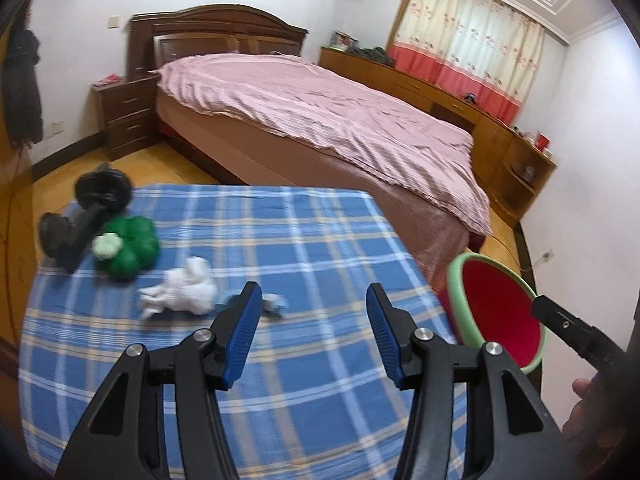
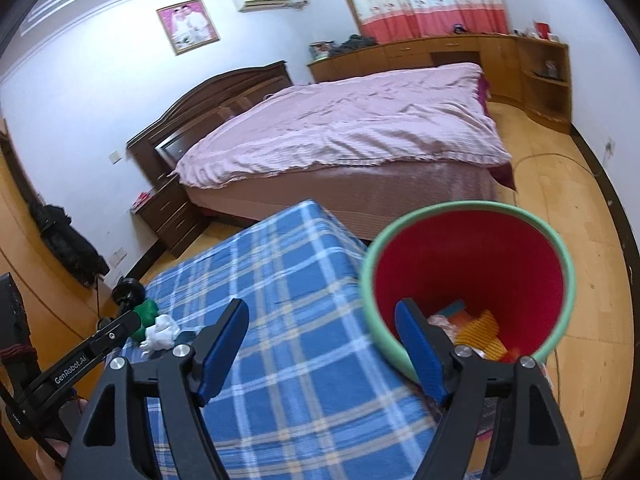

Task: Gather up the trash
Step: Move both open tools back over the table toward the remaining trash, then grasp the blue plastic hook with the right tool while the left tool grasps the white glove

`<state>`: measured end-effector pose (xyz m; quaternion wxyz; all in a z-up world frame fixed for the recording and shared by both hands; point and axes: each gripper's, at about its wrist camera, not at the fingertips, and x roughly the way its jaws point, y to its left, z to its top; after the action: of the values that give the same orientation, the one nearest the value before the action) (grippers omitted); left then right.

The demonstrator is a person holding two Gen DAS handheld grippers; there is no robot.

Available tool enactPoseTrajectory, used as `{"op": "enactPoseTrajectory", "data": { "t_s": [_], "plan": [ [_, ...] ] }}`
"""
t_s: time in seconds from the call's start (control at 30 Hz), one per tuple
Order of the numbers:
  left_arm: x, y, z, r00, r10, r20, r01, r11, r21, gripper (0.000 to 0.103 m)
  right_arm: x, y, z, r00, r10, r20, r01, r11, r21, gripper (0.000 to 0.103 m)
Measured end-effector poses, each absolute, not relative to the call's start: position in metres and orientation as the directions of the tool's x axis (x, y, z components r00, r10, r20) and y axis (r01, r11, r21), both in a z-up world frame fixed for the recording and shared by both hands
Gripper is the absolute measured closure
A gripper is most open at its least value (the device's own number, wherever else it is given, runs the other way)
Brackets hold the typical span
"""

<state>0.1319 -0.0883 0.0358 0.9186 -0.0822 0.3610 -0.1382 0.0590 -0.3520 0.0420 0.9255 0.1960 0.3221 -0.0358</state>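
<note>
Left gripper [image 1: 314, 312], marked "GenRobot.AI", and right gripper [image 2: 322, 332] both gape wide, empty, near red bin [image 2: 472, 264].

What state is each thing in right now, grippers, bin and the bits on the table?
left gripper: open, empty, over the table.
right gripper: open, empty, near the bin's rim.
red bin: upright, open-topped, trash already inside.
crumpled white tissue: lying on the plaid tablecloth, not picked up.
green clover-shaped object: resting on the cloth.
</note>
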Motion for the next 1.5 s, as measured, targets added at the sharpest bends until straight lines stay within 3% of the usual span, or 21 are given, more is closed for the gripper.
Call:
{"op": "enactPoseTrajectory", "data": {
  "t_s": [0.47,1.1,1.5],
  "plan": [
    [0.144,0.0,0.02,0.716,-0.18,-0.674,0.02,0.971,-0.238,0.049,0.105,-0.279,0.037,0.757,0.163,-0.632,0.086,0.935,0.345,0.025],
    [0.159,0.061,-0.026,0.677,-0.113,-0.727,-0.115,0.96,-0.256,0.049,0.159,-0.181,-0.009,0.663,0.228,-0.713,-0.017,0.957,0.29,0.025],
    [0.166,0.08,-0.049,0.651,-0.109,-0.752,-0.152,0.951,-0.27,0.049,0.191,-0.141,-0.055,0.601,0.186,-0.777,-0.025,0.976,0.214,0.017]
  ]
}}
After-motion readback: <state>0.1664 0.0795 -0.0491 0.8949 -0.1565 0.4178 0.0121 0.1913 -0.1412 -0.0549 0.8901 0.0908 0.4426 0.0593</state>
